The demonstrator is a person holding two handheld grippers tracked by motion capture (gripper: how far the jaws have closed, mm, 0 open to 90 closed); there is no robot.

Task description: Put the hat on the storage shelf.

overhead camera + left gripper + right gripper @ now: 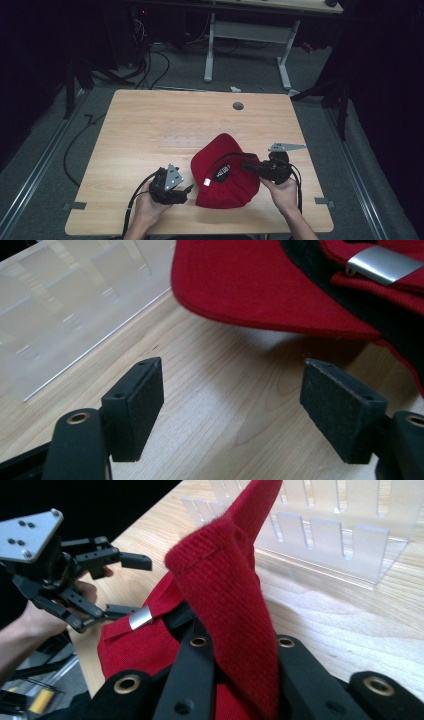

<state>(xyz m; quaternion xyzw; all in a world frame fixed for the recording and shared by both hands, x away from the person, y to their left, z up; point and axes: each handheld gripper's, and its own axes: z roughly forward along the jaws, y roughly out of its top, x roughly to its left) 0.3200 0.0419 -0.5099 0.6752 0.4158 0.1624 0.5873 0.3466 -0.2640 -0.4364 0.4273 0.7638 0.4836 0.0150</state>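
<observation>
Between the jaws of the right gripper (235,680) a fold of the red cap (226,172) is clamped, the fabric rising upright from the pinch in the right gripper view. Held in the person's right hand (284,192), this gripper sits at the cap's right edge in the high view.

Just left of the cap, the left gripper (186,192) rests low over the wooden table (150,125), gripped by the left hand (147,205). Its jaws stand well apart with bare wood between them. Ahead of its pads (135,405), the cap's brim hangs slightly above the table, and a silver buckle (380,264) shows on the strap further in.

Beyond the cap, a clear plastic rack (320,525) stands on the table. Further off still, a round hole (238,106) marks the table near its far edge.
</observation>
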